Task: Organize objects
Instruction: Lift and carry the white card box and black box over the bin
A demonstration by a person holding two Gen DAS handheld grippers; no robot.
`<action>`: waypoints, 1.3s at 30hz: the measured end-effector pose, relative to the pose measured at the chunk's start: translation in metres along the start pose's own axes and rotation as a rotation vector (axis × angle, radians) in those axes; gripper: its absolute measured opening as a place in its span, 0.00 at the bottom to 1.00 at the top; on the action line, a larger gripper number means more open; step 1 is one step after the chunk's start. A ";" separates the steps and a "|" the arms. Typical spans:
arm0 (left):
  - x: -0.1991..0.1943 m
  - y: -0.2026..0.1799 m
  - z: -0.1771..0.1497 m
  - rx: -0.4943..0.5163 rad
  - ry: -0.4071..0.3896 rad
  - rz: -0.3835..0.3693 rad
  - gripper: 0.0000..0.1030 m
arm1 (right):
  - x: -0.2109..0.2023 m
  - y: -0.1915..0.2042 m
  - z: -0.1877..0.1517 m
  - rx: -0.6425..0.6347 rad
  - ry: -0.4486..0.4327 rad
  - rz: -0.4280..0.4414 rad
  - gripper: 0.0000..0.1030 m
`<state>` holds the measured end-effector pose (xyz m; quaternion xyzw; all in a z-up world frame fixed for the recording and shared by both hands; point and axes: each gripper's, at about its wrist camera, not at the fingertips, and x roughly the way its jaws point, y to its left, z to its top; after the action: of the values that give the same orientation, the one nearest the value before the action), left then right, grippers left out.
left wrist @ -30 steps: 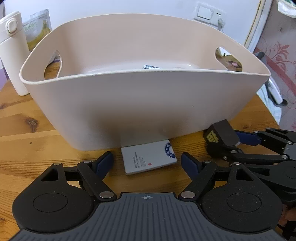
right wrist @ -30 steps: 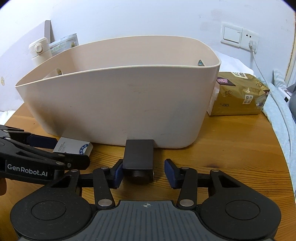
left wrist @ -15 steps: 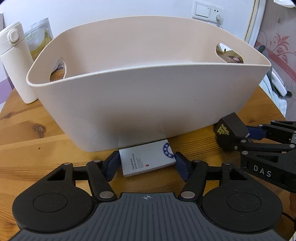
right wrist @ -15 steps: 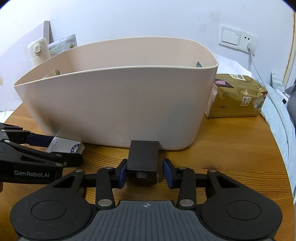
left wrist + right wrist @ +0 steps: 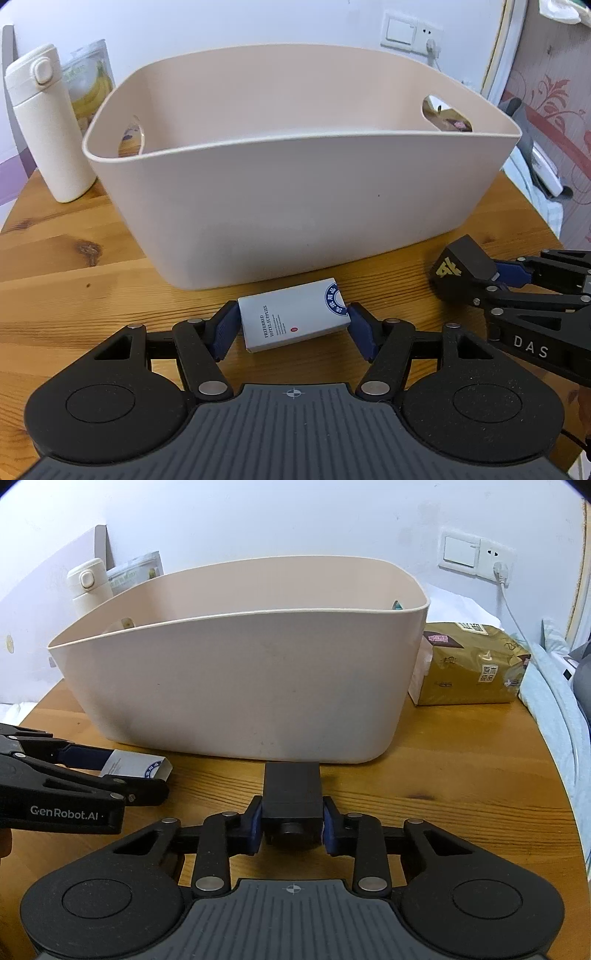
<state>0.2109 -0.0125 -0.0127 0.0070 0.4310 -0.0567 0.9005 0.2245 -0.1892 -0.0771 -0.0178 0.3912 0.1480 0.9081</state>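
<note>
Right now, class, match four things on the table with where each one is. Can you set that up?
Things:
1. white box
2. black block
3. flask
4. gold pack

Places:
A. right of the tub
B. in the right hand-held gripper
C. left of the tub
D. in the left hand-held gripper

Pairs: 1-D, 2-B, 3-C, 4-A

Light: soft, even indoor, fairly bright | Shadows: faint, under bin [image 5: 295, 206] on table [image 5: 66, 280] | Glare: mild sheen on wood | Focus: sharp centre, possibly softer edges | Distortion: strong fisheye bowing, dark corner vignette
</note>
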 end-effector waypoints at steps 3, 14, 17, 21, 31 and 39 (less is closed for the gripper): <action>-0.007 0.002 -0.001 -0.007 -0.012 -0.002 0.63 | -0.007 0.001 0.000 -0.004 -0.014 -0.005 0.29; -0.028 0.009 0.003 -0.017 -0.063 -0.009 0.63 | -0.034 0.003 0.002 -0.005 -0.065 -0.018 0.29; -0.034 0.011 0.004 -0.018 -0.077 -0.007 0.63 | -0.042 0.003 0.001 -0.008 -0.078 -0.029 0.29; -0.046 0.013 0.004 -0.021 -0.104 -0.014 0.63 | -0.054 0.004 0.002 -0.010 -0.101 -0.041 0.29; -0.078 0.006 0.012 0.010 -0.194 -0.021 0.63 | -0.084 0.006 0.012 -0.022 -0.184 -0.063 0.29; -0.103 0.006 0.024 0.016 -0.273 -0.025 0.63 | -0.103 0.010 0.023 -0.045 -0.247 -0.076 0.29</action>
<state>0.1664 0.0023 0.0821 0.0013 0.3039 -0.0717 0.9500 0.1714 -0.2023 0.0132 -0.0344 0.2721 0.1233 0.9537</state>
